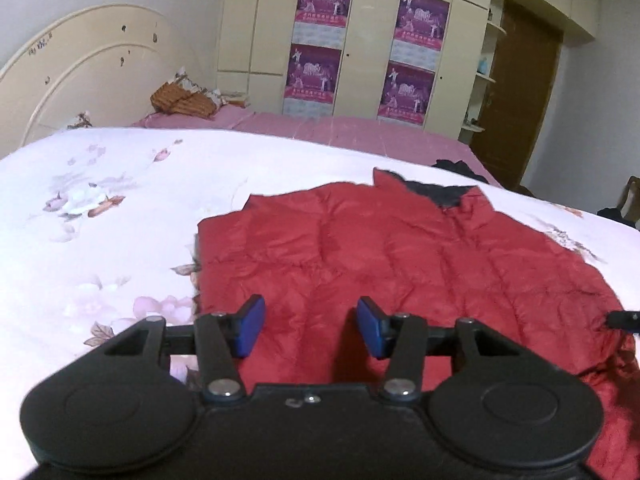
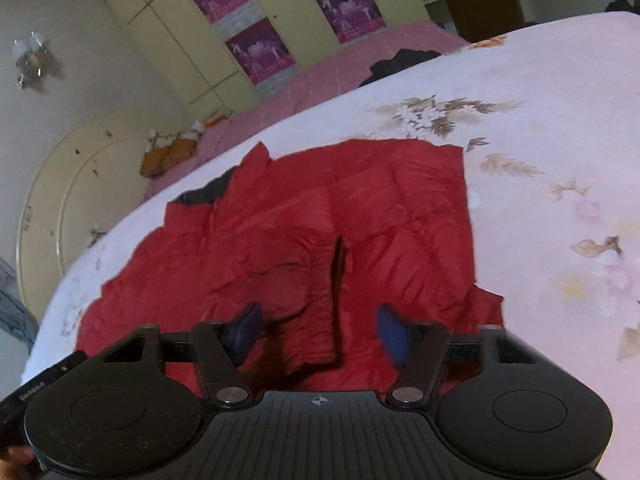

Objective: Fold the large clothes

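A red quilted jacket (image 1: 400,248) lies spread flat on a white floral quilt (image 1: 120,208), its dark collar lining (image 1: 436,194) at the far end. My left gripper (image 1: 312,326) hovers open over the jacket's near left part, blue pads apart with only flat fabric below them. In the right wrist view the same jacket (image 2: 380,200) shows a folded-in sleeve (image 2: 304,280) running toward me. My right gripper (image 2: 320,334) stands open, with the sleeve's end lying between its pads and neither pad pressing on it.
The quilt (image 2: 540,120) covers a bed with a pink sheet (image 1: 340,132) beyond it. A dark garment (image 1: 460,168) lies at the far edge. A cream headboard (image 1: 80,72), orange pillows (image 1: 184,100), a postered wardrobe (image 1: 360,40) and a brown door (image 1: 520,92) stand behind.
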